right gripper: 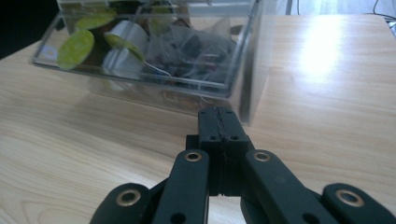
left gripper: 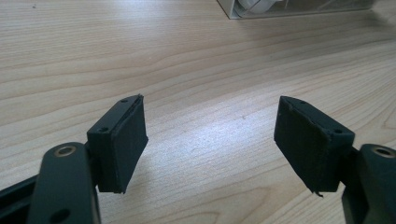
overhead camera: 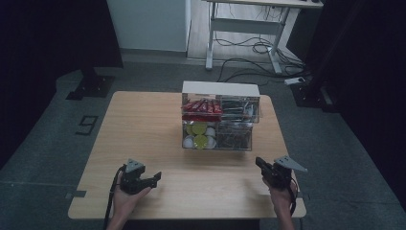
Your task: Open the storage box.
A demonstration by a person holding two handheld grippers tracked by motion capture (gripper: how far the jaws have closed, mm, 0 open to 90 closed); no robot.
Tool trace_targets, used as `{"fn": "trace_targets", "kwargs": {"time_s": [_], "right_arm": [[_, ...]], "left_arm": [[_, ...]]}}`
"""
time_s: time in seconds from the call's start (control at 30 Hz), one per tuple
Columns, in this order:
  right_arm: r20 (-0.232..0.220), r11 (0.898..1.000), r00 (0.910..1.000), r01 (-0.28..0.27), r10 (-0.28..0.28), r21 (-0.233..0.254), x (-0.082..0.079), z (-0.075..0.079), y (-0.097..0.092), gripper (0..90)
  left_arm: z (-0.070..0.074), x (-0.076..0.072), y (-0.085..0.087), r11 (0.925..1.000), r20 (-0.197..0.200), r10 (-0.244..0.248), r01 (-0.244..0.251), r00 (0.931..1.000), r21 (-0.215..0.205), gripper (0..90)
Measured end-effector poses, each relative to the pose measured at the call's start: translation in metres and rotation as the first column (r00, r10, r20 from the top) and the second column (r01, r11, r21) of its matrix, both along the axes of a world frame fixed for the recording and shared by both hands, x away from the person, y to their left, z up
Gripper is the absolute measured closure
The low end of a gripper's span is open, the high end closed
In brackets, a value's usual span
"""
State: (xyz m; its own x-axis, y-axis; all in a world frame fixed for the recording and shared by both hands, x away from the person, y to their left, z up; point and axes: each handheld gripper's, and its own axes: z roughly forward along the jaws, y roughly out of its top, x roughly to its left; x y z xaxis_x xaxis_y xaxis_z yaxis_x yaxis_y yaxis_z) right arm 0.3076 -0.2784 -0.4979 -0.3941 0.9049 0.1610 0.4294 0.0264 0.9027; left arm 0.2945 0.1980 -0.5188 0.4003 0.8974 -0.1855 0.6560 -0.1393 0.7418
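A clear plastic organiser [overhead camera: 218, 120] stands at the back middle of the wooden table [overhead camera: 143, 129]; it holds red packets [overhead camera: 201, 106], white cups with green lids [overhead camera: 198, 136] and dark sachets [overhead camera: 234, 134]. My left gripper [overhead camera: 155, 178] rests low at the front left in a hand. In the left gripper view its jaws stand wide apart over bare wood [left gripper: 210, 121] with nothing between them. My right gripper [overhead camera: 260, 163] is held at the front right. In the right gripper view its pads [right gripper: 219, 123] are pressed together, empty, pointing at the organiser's near corner [right gripper: 250, 79].
The floor behind the table carries a desk frame [overhead camera: 244, 28] with loose cables [overhead camera: 249, 52]. Dark stands [overhead camera: 91, 81] flank the table left and right. Bare wood spreads across the table's front and left.
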Motion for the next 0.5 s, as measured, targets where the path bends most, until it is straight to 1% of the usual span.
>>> {"fn": "trace_targets", "kwargs": {"time_s": [0.13, 0.5], "right_arm": [[0.000, 1.000, 0.9999, -0.014, 0.014, -0.005, 0.001, 0.002, 0.006, 89.6], [-0.006, 0.999, 0.9987, -0.051, 0.051, -0.009, 0.006, 0.002, 0.023, 89.6]], "left_arm": [[0.000, 0.000, 0.000, 1.0000, -0.002, -0.001, 0.001, 1.0000, 0.001, 25.6], [-0.003, 0.001, -0.003, 0.9999, -0.012, -0.007, 0.007, 0.9999, 0.011, 25.5]]}}
